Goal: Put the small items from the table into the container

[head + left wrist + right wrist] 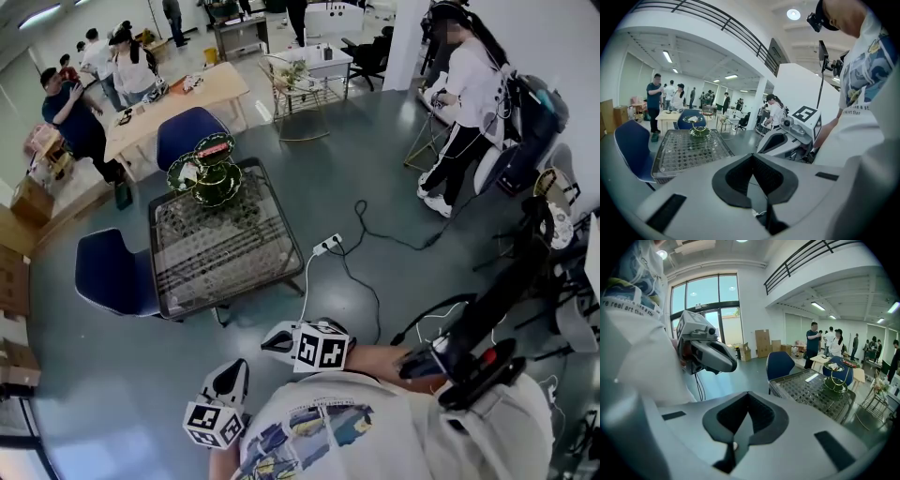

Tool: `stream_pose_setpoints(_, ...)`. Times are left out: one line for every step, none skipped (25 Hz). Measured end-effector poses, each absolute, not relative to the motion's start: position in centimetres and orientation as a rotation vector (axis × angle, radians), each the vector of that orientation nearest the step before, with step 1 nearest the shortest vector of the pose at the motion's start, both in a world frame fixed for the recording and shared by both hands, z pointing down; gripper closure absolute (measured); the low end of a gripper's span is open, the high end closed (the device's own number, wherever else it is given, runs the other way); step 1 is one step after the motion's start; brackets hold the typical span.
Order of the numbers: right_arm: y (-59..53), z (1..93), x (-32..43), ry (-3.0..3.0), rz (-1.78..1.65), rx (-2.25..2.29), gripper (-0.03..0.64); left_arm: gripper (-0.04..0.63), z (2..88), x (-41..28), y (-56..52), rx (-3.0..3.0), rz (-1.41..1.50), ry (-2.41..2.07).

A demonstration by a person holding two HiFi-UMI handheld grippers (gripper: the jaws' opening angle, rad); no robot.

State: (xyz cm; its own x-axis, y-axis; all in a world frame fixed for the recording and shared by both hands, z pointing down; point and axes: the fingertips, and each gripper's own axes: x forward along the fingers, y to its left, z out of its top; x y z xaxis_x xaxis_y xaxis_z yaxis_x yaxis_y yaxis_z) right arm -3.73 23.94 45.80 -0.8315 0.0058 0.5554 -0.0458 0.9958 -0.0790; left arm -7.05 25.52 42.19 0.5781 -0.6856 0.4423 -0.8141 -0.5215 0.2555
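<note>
Head view: you stand well back from the glass-topped table (234,296), on its near side, with both grippers held close in front of your chest.
Left gripper (228,373): its jaws are fully together and nothing is between the pads. The left gripper view shows only floor past them.
Right gripper (269,341): its jaws are closed on themselves and hold nothing.
Container: I take it to be the green tiered stand (208,174), upright at the table's far end.
Small items: too small to make out from here, whether on the tabletop or in the stand.
Step in hand: neither a pick nor a drop. This fits you walking up with items left to gather, or standing off with all of them in.
Next move: a nearer look at the tabletop would settle which.
</note>
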Motion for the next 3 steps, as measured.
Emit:
stream_pose_setpoints(24.07,45.82,-3.65,-2.549,0.116,0.027,0.607,0.586,42.2,-7.0,25.63,2.376,0.399,-1.205)
stream_pose_setpoints(24.2,45.87,-3.58,-2.547,0.114,0.026,0.607,0.586,42.22,-6.96,25.76,2.376,0.399,-1.207)
stream_pose_setpoints(24.33,45.91,-3.5,-2.546,0.113,0.026,0.607,0.586,42.24,-6.92,25.88,2.376,0.398,-1.208)
